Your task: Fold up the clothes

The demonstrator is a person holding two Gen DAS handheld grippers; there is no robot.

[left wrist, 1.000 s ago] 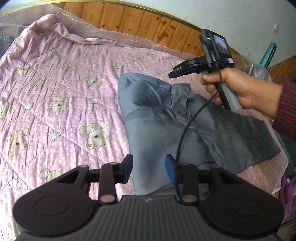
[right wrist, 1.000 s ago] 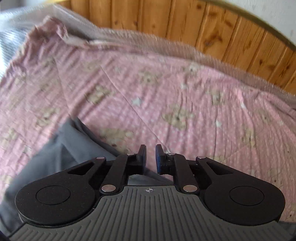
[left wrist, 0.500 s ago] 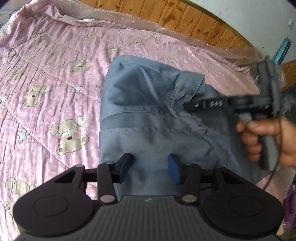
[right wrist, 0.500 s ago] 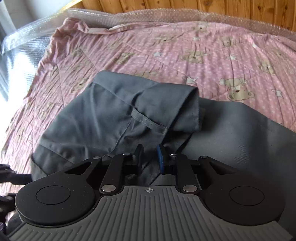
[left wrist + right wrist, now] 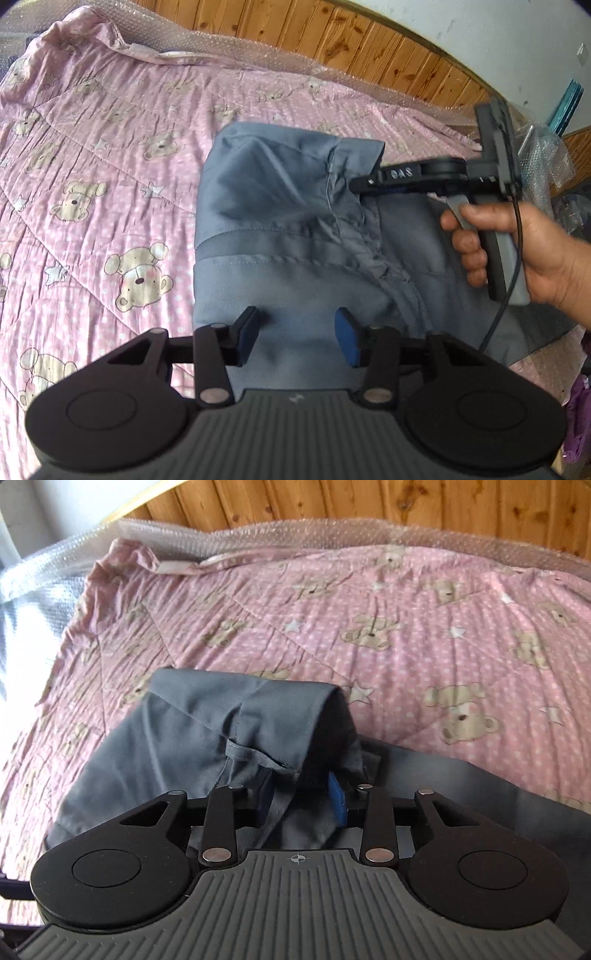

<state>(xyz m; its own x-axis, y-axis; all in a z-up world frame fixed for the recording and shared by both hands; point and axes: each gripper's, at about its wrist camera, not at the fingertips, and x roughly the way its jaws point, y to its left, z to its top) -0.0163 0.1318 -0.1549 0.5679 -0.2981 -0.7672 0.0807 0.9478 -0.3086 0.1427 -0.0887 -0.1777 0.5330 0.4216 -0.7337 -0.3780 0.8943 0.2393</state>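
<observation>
The grey trousers point(image 5: 295, 236) lie half folded on the bed point(image 5: 92, 166), the right claw point(image 5: 301, 797) has its jaws apart around the bunched waist, nearer than the open left claw point(image 5: 295, 336) hanging above the cloth.

Pink quilt point(image 5: 110, 177), printed with teddy bears, white stars and dots; wrinkled, spread across the bed. Bubble wrap point(image 5: 258, 55) along the quilt's far edge, against the wood-panel wall point(image 5: 369, 40). White wall point(image 5: 498, 33) above the panelling. Purple fabric point(image 5: 580, 417) at lower right. Crumpled clear plastic point(image 5: 546, 155) at right.
</observation>
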